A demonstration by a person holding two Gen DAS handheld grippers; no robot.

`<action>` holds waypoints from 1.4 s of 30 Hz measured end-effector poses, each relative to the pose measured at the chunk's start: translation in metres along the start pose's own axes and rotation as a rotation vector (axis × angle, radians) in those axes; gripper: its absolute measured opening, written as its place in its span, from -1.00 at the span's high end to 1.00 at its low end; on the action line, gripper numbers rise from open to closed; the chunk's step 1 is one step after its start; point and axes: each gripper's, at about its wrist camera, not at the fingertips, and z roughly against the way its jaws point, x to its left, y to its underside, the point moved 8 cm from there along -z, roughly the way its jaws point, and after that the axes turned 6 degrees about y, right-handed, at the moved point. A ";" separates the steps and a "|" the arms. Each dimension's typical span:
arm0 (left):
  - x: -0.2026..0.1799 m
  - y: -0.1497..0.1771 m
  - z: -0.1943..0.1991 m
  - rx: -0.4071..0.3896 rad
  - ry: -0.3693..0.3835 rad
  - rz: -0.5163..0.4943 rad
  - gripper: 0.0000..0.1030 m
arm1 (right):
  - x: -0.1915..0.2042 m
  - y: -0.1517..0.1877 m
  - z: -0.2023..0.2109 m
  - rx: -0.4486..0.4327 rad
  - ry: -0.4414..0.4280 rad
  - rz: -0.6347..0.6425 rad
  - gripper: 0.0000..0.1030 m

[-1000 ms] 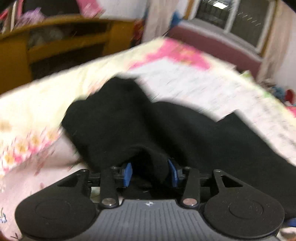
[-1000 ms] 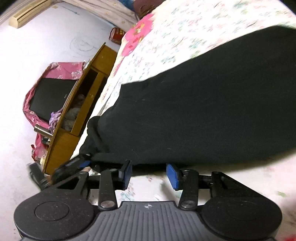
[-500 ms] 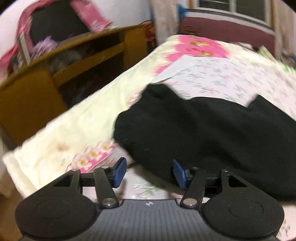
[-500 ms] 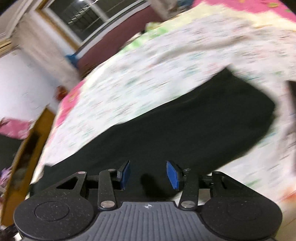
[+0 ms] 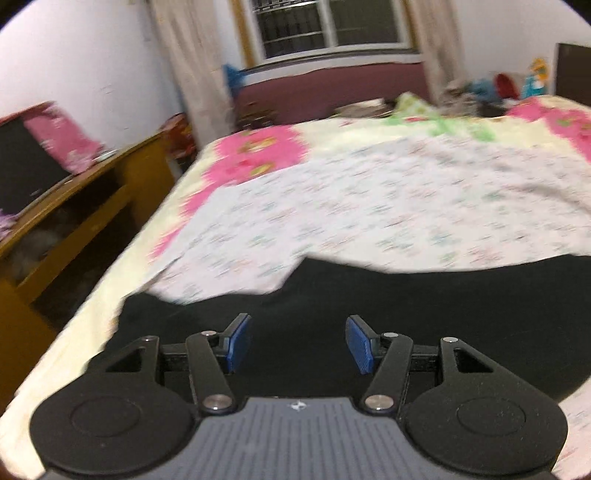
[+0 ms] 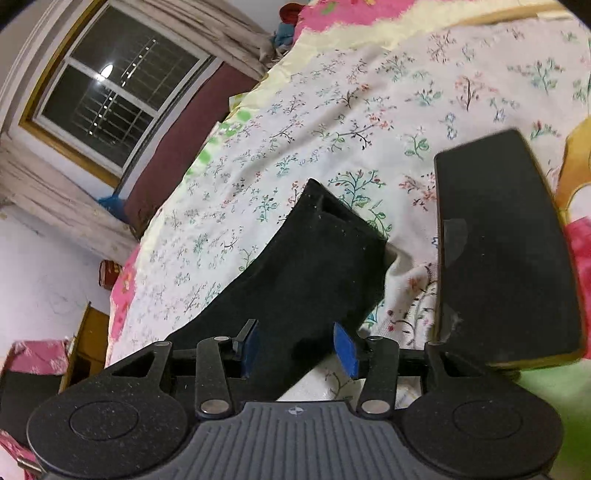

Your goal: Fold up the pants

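The black pants (image 5: 424, 306) lie flat on the flowered bedspread (image 5: 369, 192). In the left wrist view they stretch from the left bed edge to the right. My left gripper (image 5: 297, 343) is open and empty, just above the near part of the cloth. In the right wrist view the leg end of the pants (image 6: 317, 258) lies ahead. My right gripper (image 6: 297, 349) is open, with the leg's cloth between and under its blue pads, not clamped.
A black rectangular object (image 6: 506, 243) lies on the bed right of the leg end. A wooden shelf unit (image 5: 62, 236) stands beside the bed's left edge. A window (image 5: 332, 26) and clutter are beyond the far end of the bed.
My left gripper let go of the pants, opened and pulled back over them. My right gripper swung along the pants to the leg end, still open.
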 end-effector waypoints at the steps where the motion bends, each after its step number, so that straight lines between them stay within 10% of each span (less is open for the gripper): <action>1: -0.010 -0.005 -0.004 -0.002 0.013 -0.018 -0.31 | 0.003 0.001 -0.004 0.003 -0.012 -0.008 0.31; 15: -0.156 -0.013 -0.045 0.032 0.282 -0.185 -0.32 | 0.005 0.012 -0.011 -0.033 0.034 0.005 0.33; 42: -0.155 0.013 -0.044 0.059 0.319 -0.192 -0.35 | 0.001 0.010 -0.032 -0.055 -0.013 -0.200 0.23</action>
